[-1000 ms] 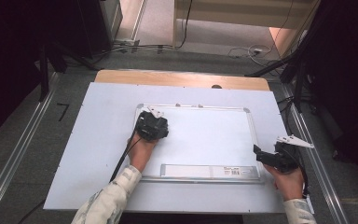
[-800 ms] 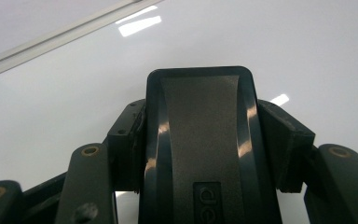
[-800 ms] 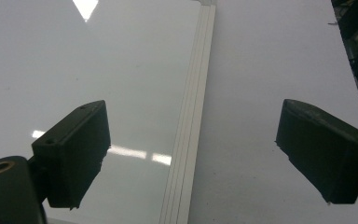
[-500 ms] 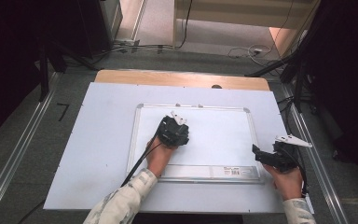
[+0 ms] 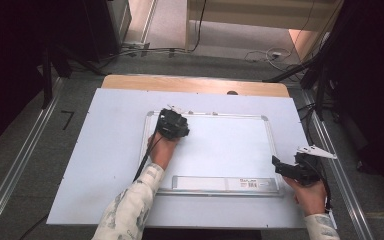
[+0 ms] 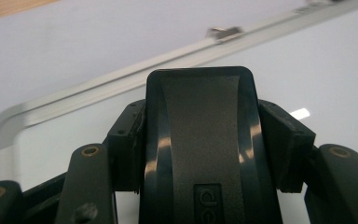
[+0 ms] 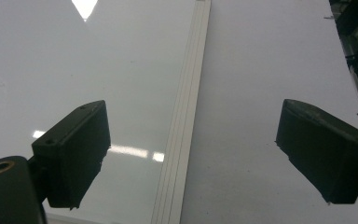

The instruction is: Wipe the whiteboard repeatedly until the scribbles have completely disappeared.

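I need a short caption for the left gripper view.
Left gripper shut on a black eraser over the whiteboard near its frame corner.

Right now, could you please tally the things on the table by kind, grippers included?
Whiteboard: 1
Eraser, black, clamped in the left gripper: 1
Grippers, counting the right gripper, open over the whiteboard's right frame edge: 2
Total: 4
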